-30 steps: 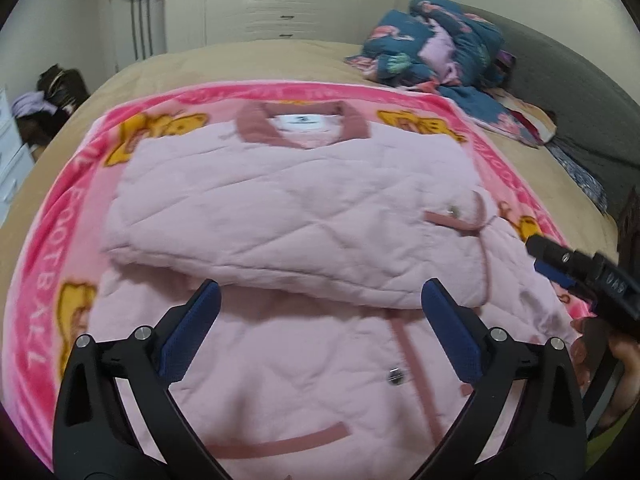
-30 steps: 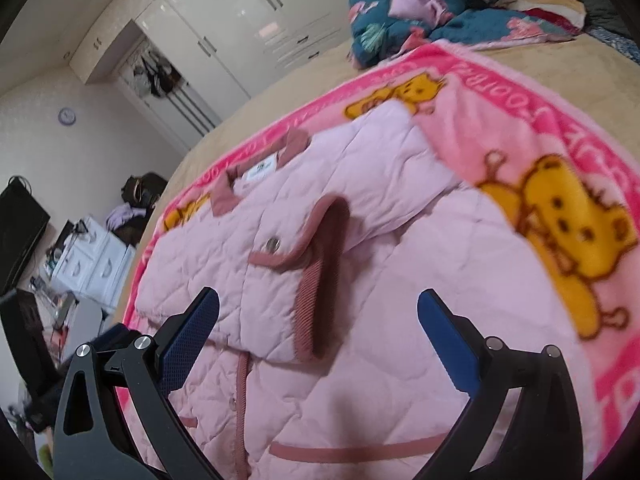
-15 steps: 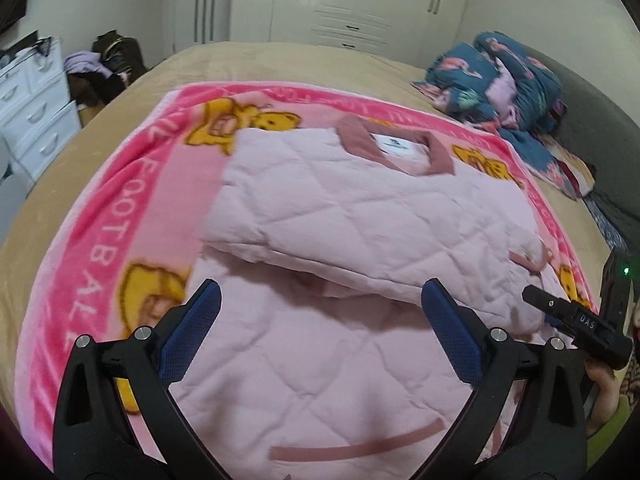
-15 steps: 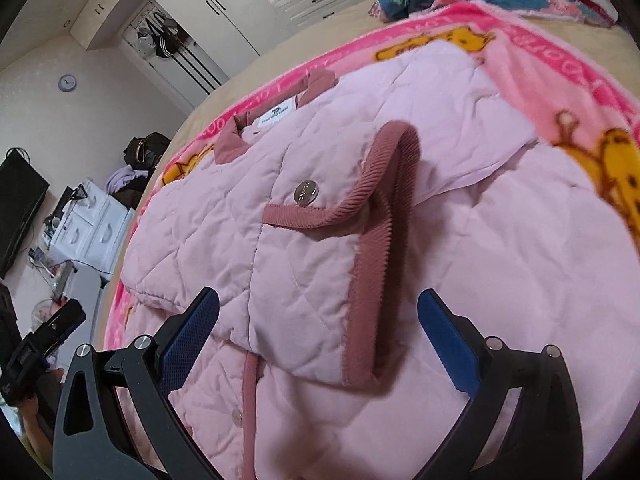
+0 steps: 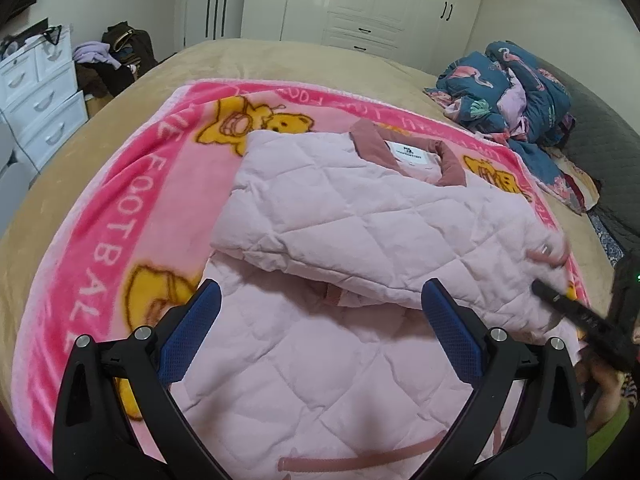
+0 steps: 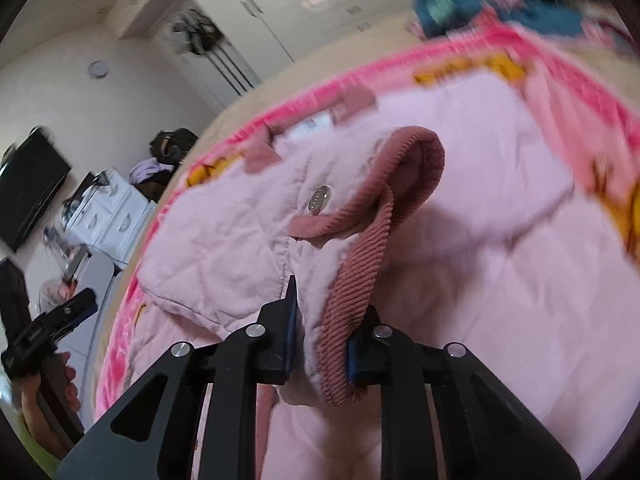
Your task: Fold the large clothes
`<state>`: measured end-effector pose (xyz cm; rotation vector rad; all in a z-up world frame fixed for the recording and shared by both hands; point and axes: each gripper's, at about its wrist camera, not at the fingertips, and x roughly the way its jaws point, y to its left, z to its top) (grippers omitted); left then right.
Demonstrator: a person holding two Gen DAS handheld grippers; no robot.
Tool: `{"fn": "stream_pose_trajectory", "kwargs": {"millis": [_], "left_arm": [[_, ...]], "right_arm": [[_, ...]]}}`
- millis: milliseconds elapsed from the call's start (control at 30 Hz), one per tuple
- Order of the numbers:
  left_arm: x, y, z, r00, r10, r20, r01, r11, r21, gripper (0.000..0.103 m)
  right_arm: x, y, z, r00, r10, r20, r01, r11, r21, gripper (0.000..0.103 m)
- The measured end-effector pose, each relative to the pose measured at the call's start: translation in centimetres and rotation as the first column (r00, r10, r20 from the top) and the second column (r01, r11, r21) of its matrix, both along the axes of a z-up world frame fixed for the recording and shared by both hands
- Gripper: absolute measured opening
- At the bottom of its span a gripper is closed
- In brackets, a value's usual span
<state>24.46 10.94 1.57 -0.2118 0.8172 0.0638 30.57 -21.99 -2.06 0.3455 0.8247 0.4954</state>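
A pale pink quilted jacket [image 5: 360,232] with dusty-rose collar and trim lies on a pink bear-print blanket [image 5: 104,232] on the bed. One sleeve is folded across its body. My left gripper [image 5: 320,328] is open and empty, hovering over the jacket's lower half. My right gripper [image 6: 320,336] is shut on the sleeve's ribbed rose cuff [image 6: 356,280] and lifts it slightly; a metal snap [image 6: 319,204] shows beside it. The right gripper also shows at the right edge of the left wrist view [image 5: 576,316].
A heap of blue flowered bedding [image 5: 508,92] lies at the bed's far right. White wardrobes [image 5: 360,0] line the back wall. A white drawer unit [image 5: 36,92] and a pile of clothes [image 5: 112,60] stand left of the bed. Tan bedspread [image 5: 256,60] surrounds the blanket.
My right gripper moved down onto the sleeve cuff and shut on it. My left gripper swung a little further left over the jacket and stayed open.
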Motion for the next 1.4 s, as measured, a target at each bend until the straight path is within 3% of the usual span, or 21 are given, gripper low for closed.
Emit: {"fn": "stream_pose_trajectory", "kwargs": {"millis": [167,367,467,900,1067,1133,1233,1400], "left_arm": [[0.7,-1.0,1.4,0.999,-0.012,0.031,0.010,0.997,0.074,0.094],[2.3,-1.6,2.7,0.998,-0.047,0.039,0.045,0.997,0.060,0.094],[3.3,-1.9,3.3,0.997,-0.056,0.047,0.053,0.997,0.064,0.094],[7.8,-3.3,1.9,0.997,-0.079,0.000,0.079,0.996,0.052,0.094],[8.5,-3.8,0.9,0.996,-0.090,-0.019,0.091,0.994,0.055,0.094],[8.6,-4.0,0.6,0.995,-0.094,-0.026,0.096,0.994,0.059,0.094],[8.9,-4.0,0.2,0.995,-0.097,-0.032,0.099,0.994,0.051,0.094],[9.5,-4.3,-0.1,0.994,-0.101,-0.037,0.102,0.994,0.049,0.094]], "right_arm": [[1.3,0.2,5.0,0.991,0.044,0.130,-0.031,0.994,-0.102,0.017],[3.0,0.8,9.2,0.964,0.116,0.240,-0.060,0.972,-0.227,0.017],[4.1,0.9,9.8,0.960,0.126,0.249,-0.059,0.963,-0.261,0.017],[6.6,-0.1,5.7,0.989,0.075,0.129,-0.036,0.959,-0.283,0.021],[6.9,-1.2,4.6,0.994,0.032,0.105,-0.001,0.959,-0.283,0.038],[6.9,-1.7,4.4,0.995,0.017,0.102,0.012,0.960,-0.279,0.040],[6.4,-2.7,4.6,0.992,-0.014,0.123,0.049,0.959,-0.280,0.056],[5.7,-3.7,5.2,0.989,-0.037,0.140,0.075,0.959,-0.274,0.062]]}}
